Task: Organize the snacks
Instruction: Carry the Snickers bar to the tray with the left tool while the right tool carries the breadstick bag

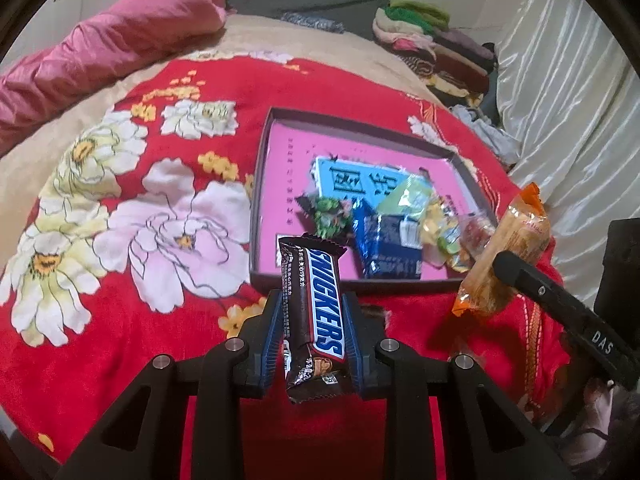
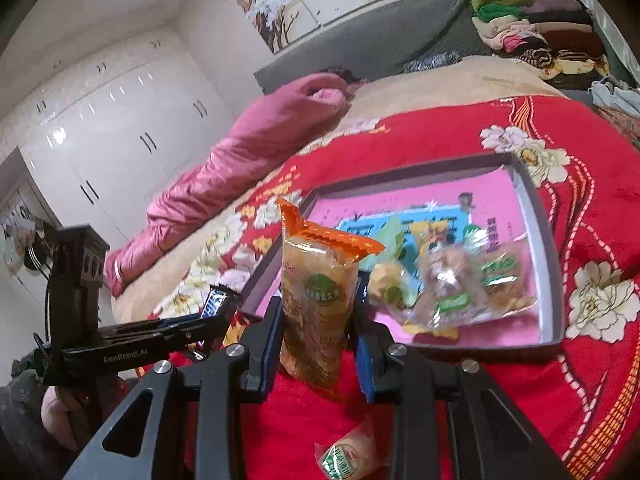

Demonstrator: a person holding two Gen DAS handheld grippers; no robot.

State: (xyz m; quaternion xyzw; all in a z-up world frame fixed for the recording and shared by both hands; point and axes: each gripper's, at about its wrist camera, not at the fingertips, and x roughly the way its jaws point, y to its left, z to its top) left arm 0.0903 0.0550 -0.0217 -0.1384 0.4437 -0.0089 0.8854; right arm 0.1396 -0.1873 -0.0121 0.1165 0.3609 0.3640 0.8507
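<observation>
My left gripper (image 1: pixel 311 300) is shut on a Snickers bar (image 1: pixel 316 312), held upright just in front of the near rim of the pink-lined box (image 1: pixel 276 152). My right gripper (image 2: pixel 319 308) is shut on an orange cracker packet (image 2: pixel 316 300), also near the box's (image 2: pixel 536 216) front edge; that packet shows in the left wrist view (image 1: pixel 508 252). The box holds several snacks: a blue packet (image 1: pixel 384 248), a green-wrapped candy (image 1: pixel 330 216), clear-wrapped pastries (image 2: pixel 452 292). A small round wrapped snack (image 2: pixel 348 452) lies on the blanket below my right gripper.
The box sits on a red floral blanket (image 1: pixel 160 208) on a bed. A pink quilt (image 1: pixel 100 48) lies at the far left, a stack of folded clothes (image 1: pixel 436 48) at the far right, white curtains (image 1: pixel 568 100) beyond. White wardrobes (image 2: pixel 112 120) stand left.
</observation>
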